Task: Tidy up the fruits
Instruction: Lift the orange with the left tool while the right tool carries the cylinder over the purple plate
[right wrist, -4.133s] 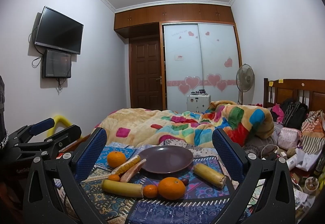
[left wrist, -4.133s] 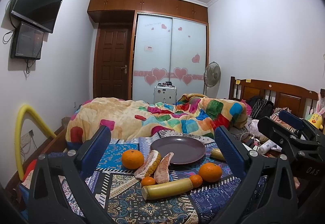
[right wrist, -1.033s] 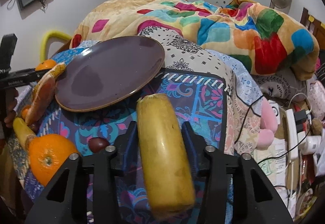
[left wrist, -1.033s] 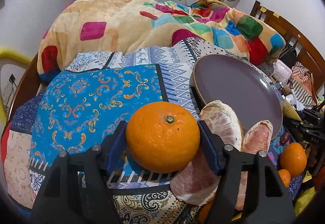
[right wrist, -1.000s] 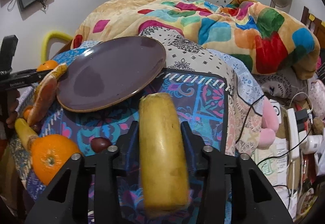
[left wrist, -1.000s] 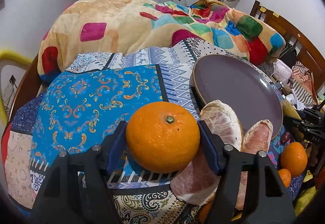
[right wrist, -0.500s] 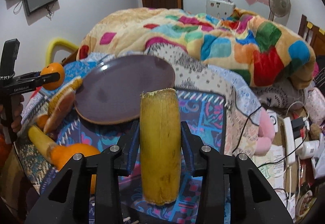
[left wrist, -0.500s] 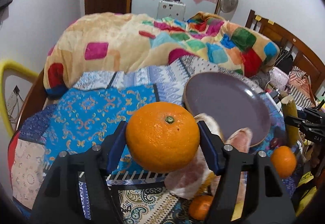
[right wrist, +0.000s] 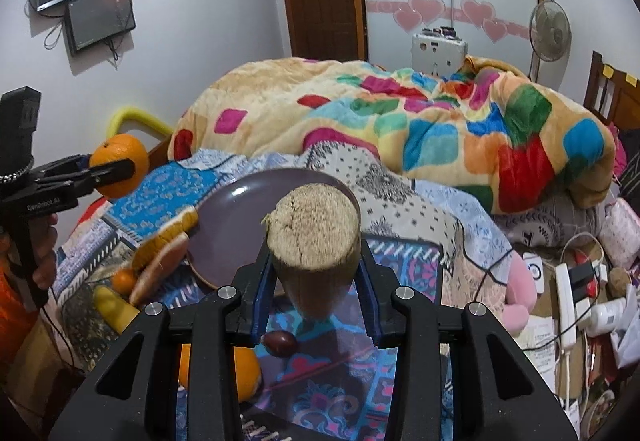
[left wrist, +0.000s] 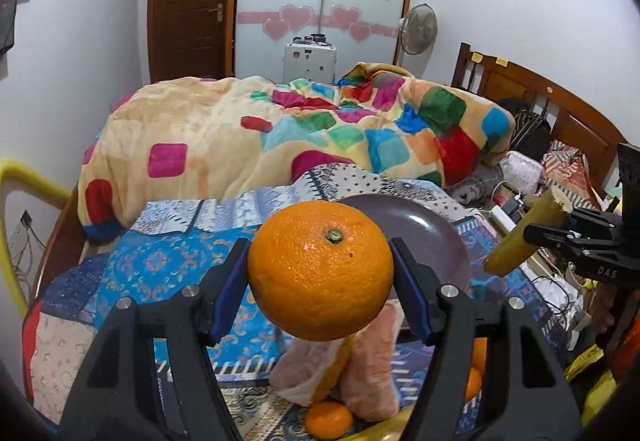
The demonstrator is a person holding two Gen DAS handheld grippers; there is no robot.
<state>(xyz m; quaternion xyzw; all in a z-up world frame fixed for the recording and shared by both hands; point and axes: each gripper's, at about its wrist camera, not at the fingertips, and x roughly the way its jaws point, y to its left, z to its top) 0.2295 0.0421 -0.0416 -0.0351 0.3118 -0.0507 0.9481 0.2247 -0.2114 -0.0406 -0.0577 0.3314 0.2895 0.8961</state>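
Observation:
My left gripper [left wrist: 320, 277] is shut on a large orange [left wrist: 320, 269] and holds it in the air, left of the purple plate [left wrist: 432, 225]. It also shows in the right wrist view [right wrist: 120, 165]. My right gripper [right wrist: 316, 261] is shut on a yellow sugarcane piece [right wrist: 314, 225], tilted up with its cut end toward the camera, above the plate's near rim [right wrist: 236, 225]. The cane also shows in the left wrist view [left wrist: 524, 237]. The plate is bare.
On the patterned cloth [left wrist: 168, 253] lie two pomelo wedges [left wrist: 352, 373], small oranges [left wrist: 328, 421], another large orange [right wrist: 244, 373], a second cane piece [right wrist: 112, 307] and a dark date [right wrist: 280, 341]. A colourful quilt [right wrist: 400, 121] lies behind. Clutter and cables [right wrist: 572, 281] lie at right.
Both grippers have risen from the cloth with their fruit. The orange and the cane piece now hang higher, and the cane has tipped up end-on toward the camera.

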